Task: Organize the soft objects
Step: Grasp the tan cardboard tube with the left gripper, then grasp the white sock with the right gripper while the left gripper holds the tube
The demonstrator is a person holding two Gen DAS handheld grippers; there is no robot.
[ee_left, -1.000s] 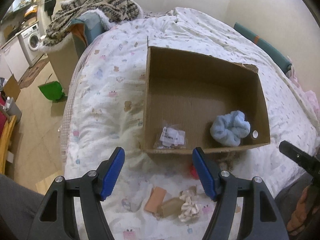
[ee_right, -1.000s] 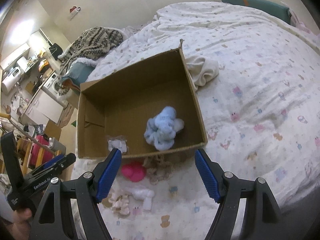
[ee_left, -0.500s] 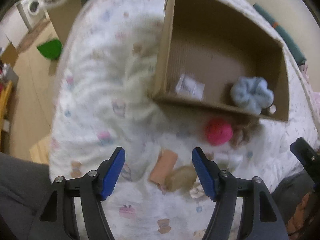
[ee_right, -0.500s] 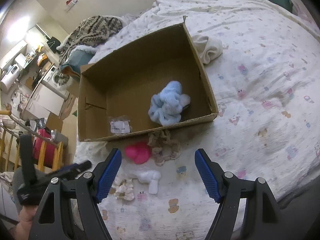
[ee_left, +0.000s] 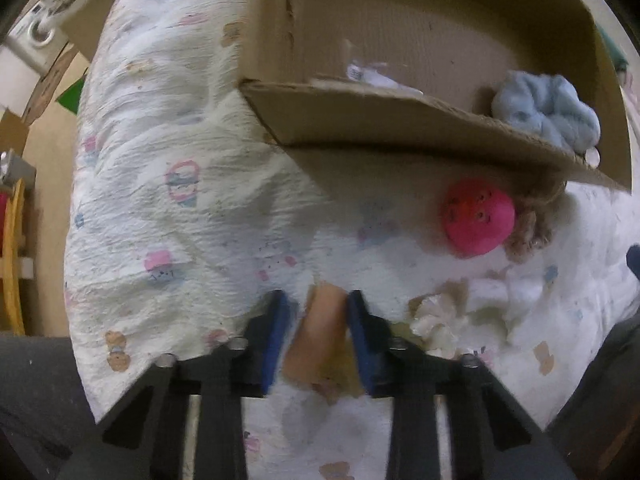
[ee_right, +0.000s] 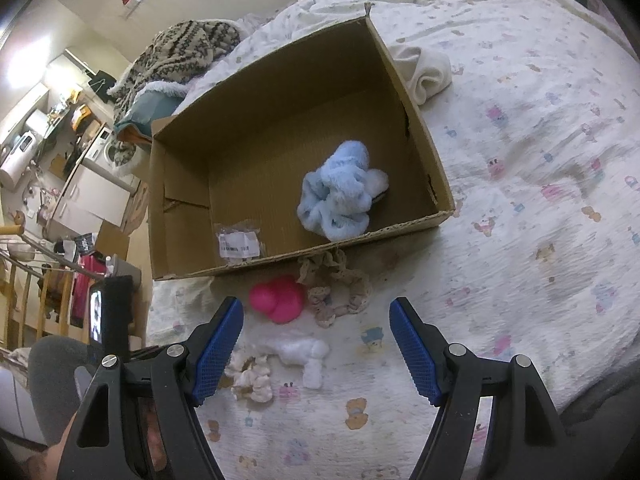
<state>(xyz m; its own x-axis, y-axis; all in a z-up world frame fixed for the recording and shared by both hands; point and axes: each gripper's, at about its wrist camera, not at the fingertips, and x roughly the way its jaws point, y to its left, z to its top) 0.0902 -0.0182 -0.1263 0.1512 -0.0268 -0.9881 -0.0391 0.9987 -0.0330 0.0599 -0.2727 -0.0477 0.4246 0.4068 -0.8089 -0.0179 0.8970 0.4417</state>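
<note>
Left wrist view: my left tongs (ee_left: 314,316) narrowed around peach soft piece (ee_left: 320,328) on bed (ee_left: 160,184), lower centre; firm contact unclear. Pick-up step. Next: lift, carry to cardboard box (ee_left: 400,120) at top. Right tongs (ee_right: 316,344) wide apart, hold nothing.

Brown cardboard box (ee_right: 280,120), matt and a bit rough. Fluffy blue cloth scrunchie (ee_right: 340,196). Crinkly, soft cotton bed cover (ee_right: 520,200) with small printed pictures. Smooth pink ball (ee_left: 478,222), matt. Lacy beige scrunchie (ee_right: 336,292). Fuzzy white cloth (ee_right: 300,352). Shiny clear plastic bag (ee_right: 238,240) with paper label. Bumpy blue rubber pads (ee_right: 416,356) on black plastic jaws.
</note>
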